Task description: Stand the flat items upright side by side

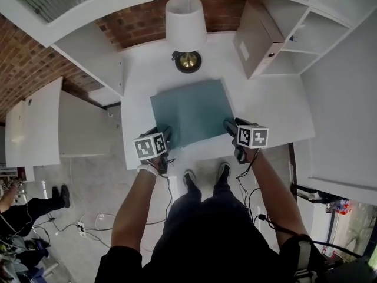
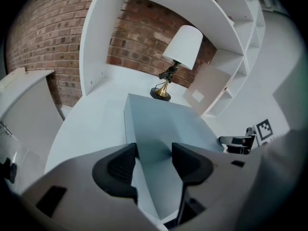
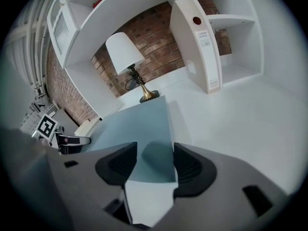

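Left tool [image 2: 153, 165] and right tool [image 3: 155, 165]: both sets of jaws stand apart, the pads pressing on nothing. Each is set at a near corner of the teal slab [image 1: 191, 114], whose edge shows in the gap. The slab lies flat in the middle of the bench [image 1: 271, 111] (one tool per corner, presumably so the near edge can be pinched and tipped up evenly). Behind it is a lamp [image 1: 186, 25]; to the right a pale box [image 1: 259, 37] stands on edge against the shelving, the slab's likely neighbour

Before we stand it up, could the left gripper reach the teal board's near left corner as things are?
Probably yes: the left gripper has its jaws apart at that corner of the teal board, and nothing blocks it.
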